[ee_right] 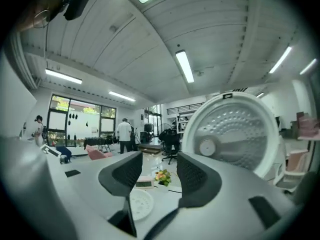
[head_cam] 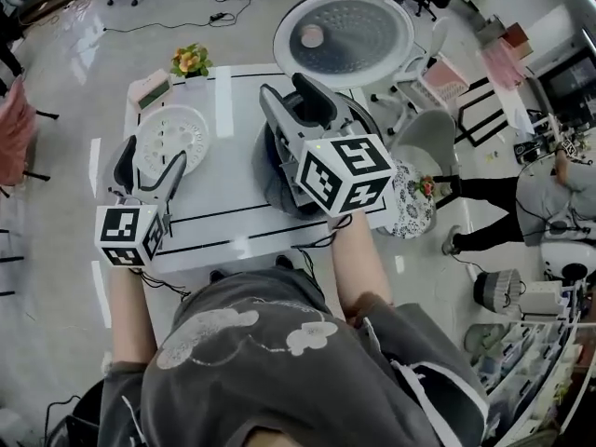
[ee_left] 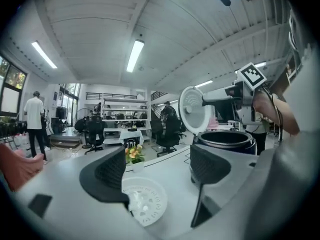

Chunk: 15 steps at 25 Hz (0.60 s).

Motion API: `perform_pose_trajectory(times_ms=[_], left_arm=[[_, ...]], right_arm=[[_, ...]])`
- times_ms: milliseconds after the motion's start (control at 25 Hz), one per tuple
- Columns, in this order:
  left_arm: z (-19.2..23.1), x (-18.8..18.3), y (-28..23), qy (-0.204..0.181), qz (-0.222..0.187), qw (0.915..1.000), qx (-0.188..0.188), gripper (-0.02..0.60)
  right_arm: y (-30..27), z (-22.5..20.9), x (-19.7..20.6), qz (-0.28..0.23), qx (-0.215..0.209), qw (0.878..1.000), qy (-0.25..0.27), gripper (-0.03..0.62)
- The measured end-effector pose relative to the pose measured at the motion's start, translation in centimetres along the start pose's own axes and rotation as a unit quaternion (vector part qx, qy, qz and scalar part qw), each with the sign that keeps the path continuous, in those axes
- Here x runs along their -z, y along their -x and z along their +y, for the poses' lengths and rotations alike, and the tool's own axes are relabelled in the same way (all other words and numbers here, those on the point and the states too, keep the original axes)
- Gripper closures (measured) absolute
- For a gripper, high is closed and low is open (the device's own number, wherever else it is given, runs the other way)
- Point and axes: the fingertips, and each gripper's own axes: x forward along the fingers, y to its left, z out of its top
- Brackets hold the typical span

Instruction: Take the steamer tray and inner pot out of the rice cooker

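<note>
The white perforated steamer tray (head_cam: pixel 173 136) lies flat on the table's left half, also seen as the steamer tray (ee_left: pixel 145 202) and the steamer tray (ee_right: pixel 140 204). The dark rice cooker (head_cam: pixel 277 190) stands mid-table with its round lid (head_cam: pixel 345 35) swung up. The inner pot's rim (ee_left: pixel 227 137) shows inside the cooker (ee_left: pixel 220 159). My right gripper (head_cam: pixel 291 96) hovers high over the cooker, level, open and empty, facing the lid (ee_right: pixel 232 131). My left gripper (head_cam: pixel 152 161) is raised just short of the tray, open, with nothing between its fingers.
A small flower pot (head_cam: pixel 190 60) and a pinkish box (head_cam: pixel 149 89) sit at the table's far left corner. Black tape lines cross the tabletop (head_cam: pixel 233 212). A grey chair (head_cam: pixel 424 147) stands right of the table, and a person (head_cam: pixel 549 194) is further right.
</note>
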Motion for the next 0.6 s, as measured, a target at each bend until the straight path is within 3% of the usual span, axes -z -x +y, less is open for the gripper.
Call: perform_pose_trajectory(times_ms=[200,360,480,600], left_arm=[[-4.9,-0.5,-3.8,-0.006,0.000,0.9995,0.031,0.183],[-8.3,-0.7,-6.3,-0.002,0.000,0.9990,0.044,0.183],[-10.6,-0.9,-7.9,-0.005,0.005,0.9989,0.047,0.183],[-12.1,-1.2,-9.0,-0.007,0.007,0.9991,0.042,0.183]], right_arm=[[4.4,-8.5,1.7,0.046,0.061,0.996,0.043,0.359],[6.8,-15.5,5.1,0.109,0.105,0.986,0.073,0.359],[7.7,-19.1,7.6,0.155,0.104,0.978,0.090,0.359],[7.7,-20.5,9.7,0.200,0.070,0.970,0.118,0.359]])
